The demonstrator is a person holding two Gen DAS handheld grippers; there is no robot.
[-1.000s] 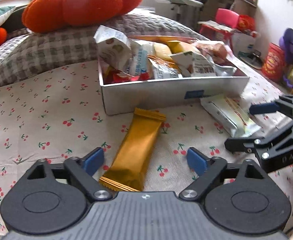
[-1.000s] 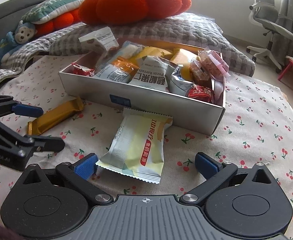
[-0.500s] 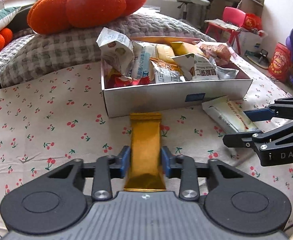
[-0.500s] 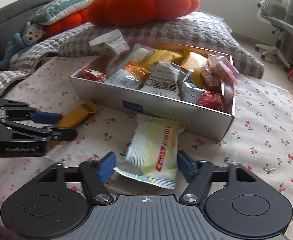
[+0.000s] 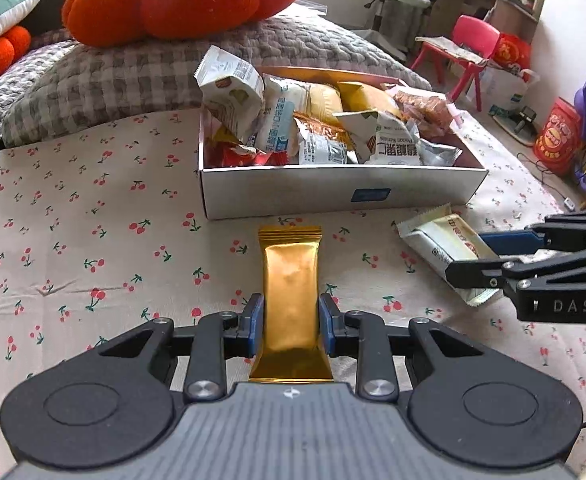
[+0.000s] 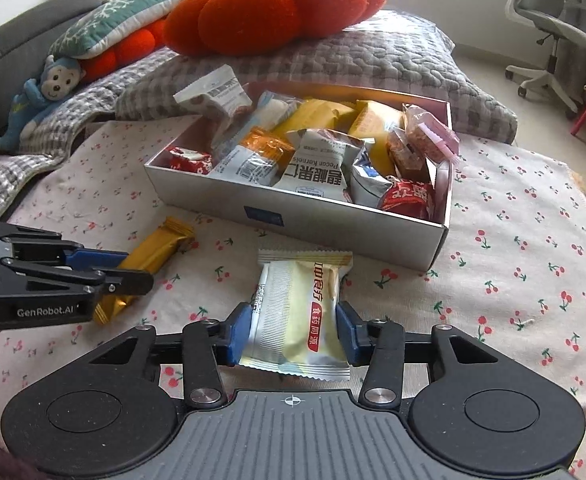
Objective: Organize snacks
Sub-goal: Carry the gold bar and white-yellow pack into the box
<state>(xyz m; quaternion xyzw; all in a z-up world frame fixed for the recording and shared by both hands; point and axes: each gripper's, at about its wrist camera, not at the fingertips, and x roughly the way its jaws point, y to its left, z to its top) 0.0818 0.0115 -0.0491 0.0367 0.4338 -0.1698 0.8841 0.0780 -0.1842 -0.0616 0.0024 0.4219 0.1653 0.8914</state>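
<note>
Fingers pinch gold bar — right pair squeezes pale packet.

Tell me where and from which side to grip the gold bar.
Grip the gold bar across its narrow width near the near end, coming along its length from the end away from the box. The left gripper holds it so now.

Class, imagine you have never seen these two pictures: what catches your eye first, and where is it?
The open white box at centre, heaped with snack packets, and the big orange plush pumpkin on the pillow behind. In front, the left gripper clamps a gold bar and the right gripper a pale yellow packet.
</note>
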